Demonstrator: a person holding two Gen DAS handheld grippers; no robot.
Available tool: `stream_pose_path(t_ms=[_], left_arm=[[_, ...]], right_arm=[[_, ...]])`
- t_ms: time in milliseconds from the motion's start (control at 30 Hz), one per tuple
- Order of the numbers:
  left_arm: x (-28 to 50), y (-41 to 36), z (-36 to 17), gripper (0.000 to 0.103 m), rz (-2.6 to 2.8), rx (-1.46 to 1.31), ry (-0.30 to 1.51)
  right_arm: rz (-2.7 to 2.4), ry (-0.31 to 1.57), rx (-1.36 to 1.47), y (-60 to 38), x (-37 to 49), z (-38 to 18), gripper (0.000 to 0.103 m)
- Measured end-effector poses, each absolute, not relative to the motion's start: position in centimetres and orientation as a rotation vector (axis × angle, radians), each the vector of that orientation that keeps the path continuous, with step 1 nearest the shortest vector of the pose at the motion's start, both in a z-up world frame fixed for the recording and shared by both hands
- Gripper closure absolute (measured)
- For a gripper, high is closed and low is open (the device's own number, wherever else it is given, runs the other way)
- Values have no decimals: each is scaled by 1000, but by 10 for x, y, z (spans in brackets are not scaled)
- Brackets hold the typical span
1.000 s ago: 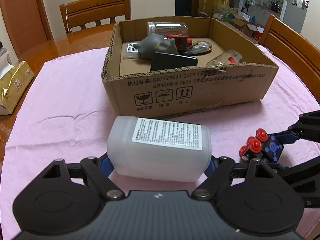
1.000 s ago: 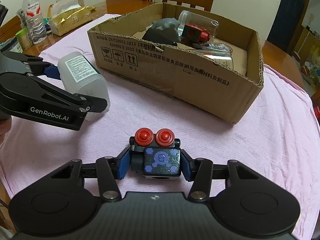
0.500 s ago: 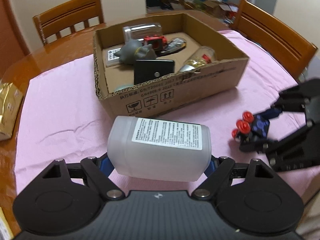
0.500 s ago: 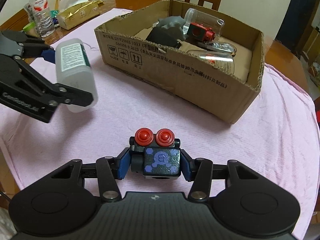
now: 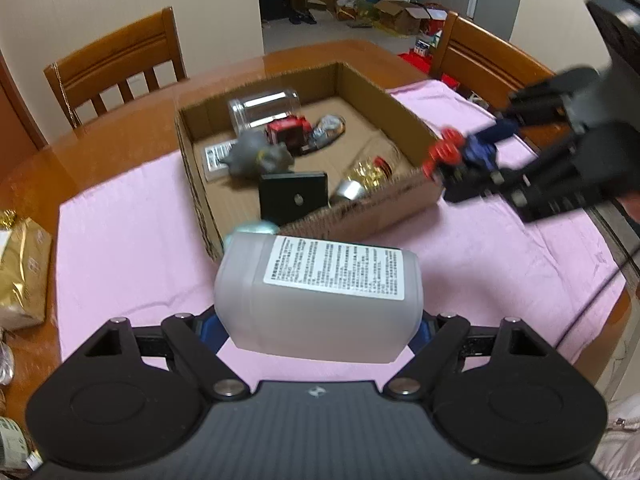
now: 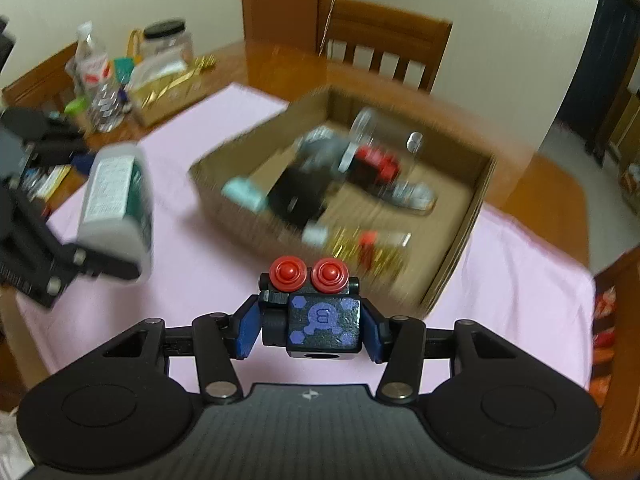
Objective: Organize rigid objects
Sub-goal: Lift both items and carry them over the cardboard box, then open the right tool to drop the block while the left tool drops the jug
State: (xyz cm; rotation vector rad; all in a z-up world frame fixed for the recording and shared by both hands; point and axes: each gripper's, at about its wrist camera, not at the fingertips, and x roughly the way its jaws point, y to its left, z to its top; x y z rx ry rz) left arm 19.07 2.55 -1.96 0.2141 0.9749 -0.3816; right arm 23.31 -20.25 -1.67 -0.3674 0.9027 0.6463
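Two grips: left gripper [image 5: 318, 322] clamps white bottle [image 5: 320, 292] lying crosswise between its fingers; right gripper [image 6: 312, 328] clamps upright toy robot [image 6: 316, 312].

Lighting: even, warm indoor light, moderately bright, with no hard shadows on the pink cloth [image 5: 120, 216]. Glare: soft sheen on the wooden table [image 5: 304, 56] beyond the cloth. Distortion: strong fisheye curvature and dark vignetted corners in both views. Blur: right wrist view heavily motion-smeared across the cardboard box [image 6: 460, 256] and its contents; the black toy block [image 6: 320, 320] up close stays sharp. Left wrist view is milder, with the right gripper [image 5: 464, 160] streaked and the white bottle [image 5: 320, 296] slightly soft.
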Motion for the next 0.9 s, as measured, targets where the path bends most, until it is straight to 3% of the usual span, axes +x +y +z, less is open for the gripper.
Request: stream_pose_path(t_ms=[567, 600, 733, 900], left_arm=[[231, 21, -3, 20, -308, 213, 913], [233, 20, -2, 20, -305, 214, 911], [247, 18, 2, 20, -304, 216, 904], [277, 5, 6, 20, -321, 222, 895]], right_arm=[[573, 905, -326, -179, 343, -43, 45], [575, 908, -326, -179, 343, -43, 41], [563, 890, -301, -187, 335, -38, 5], [547, 875, -299, -200, 320, -26, 0]])
